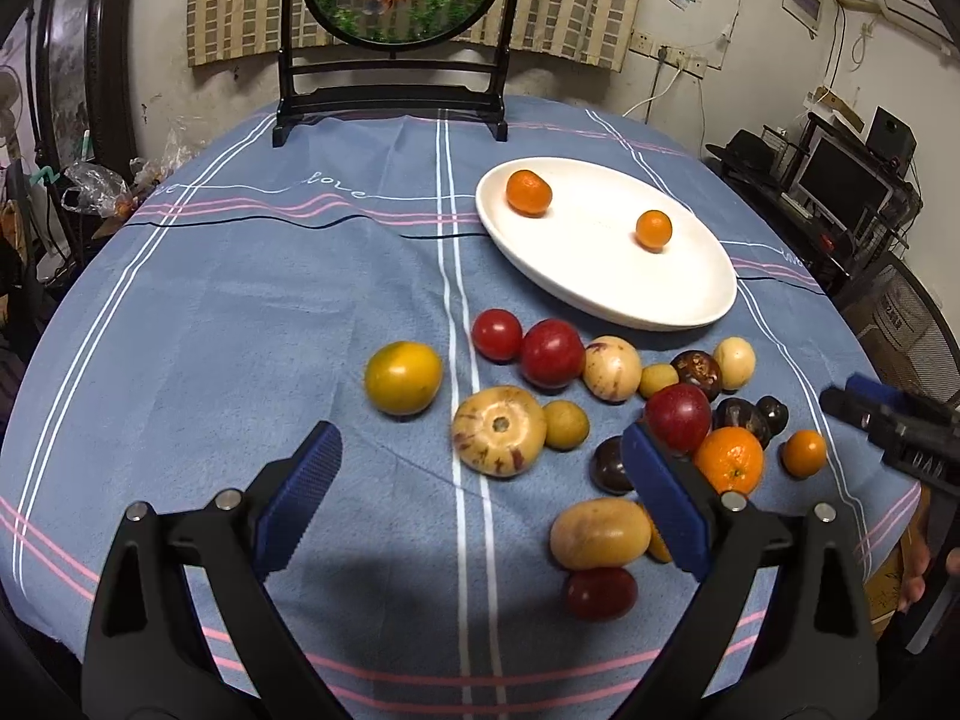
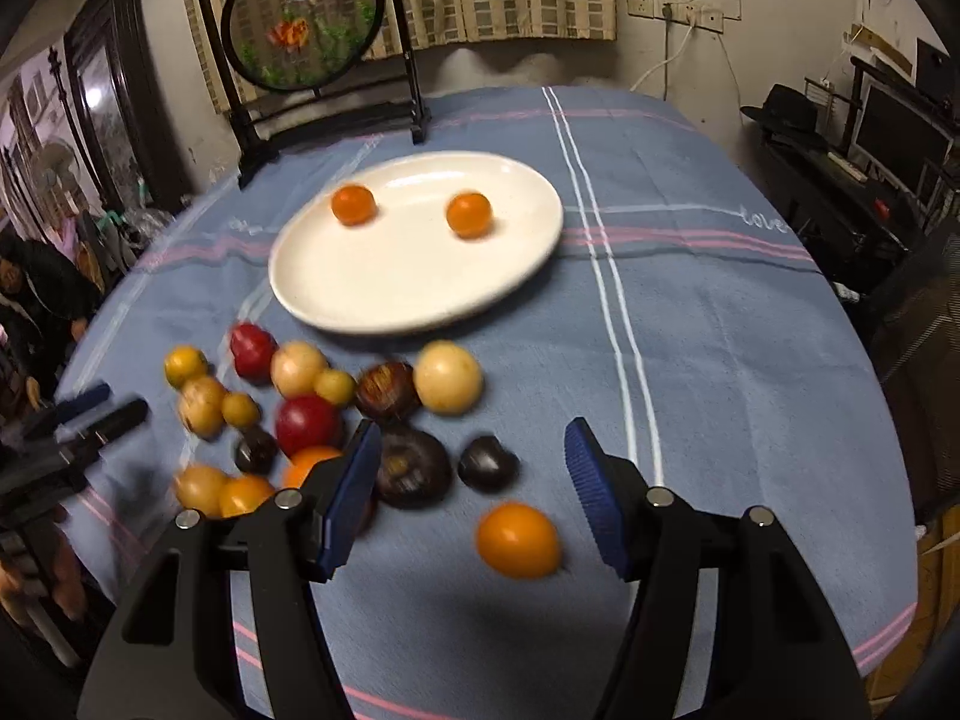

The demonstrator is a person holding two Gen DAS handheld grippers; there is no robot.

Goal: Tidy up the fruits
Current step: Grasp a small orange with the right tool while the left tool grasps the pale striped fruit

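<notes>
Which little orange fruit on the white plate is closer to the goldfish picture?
The left orange fruit on the white plate, sitting near its back rim; the other orange fruit lies further right and nearer the pile.

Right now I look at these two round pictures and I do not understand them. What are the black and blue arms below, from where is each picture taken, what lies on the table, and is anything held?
There is no robot. A person carries one hand-held gripper in each hand, and a small wide camera on each looks forward along its two blue-padded fingers. One picture comes from the left hand-held gripper, the other from the right hand-held gripper. Both stand open and hold nothing. On the blue striped tablecloth is a white plate with two small oranges already on it. In front of the plate lie loose fruits: red, yellow, pale and dark ones. One orange fruit lies between the right fingers, untouched.
</notes>
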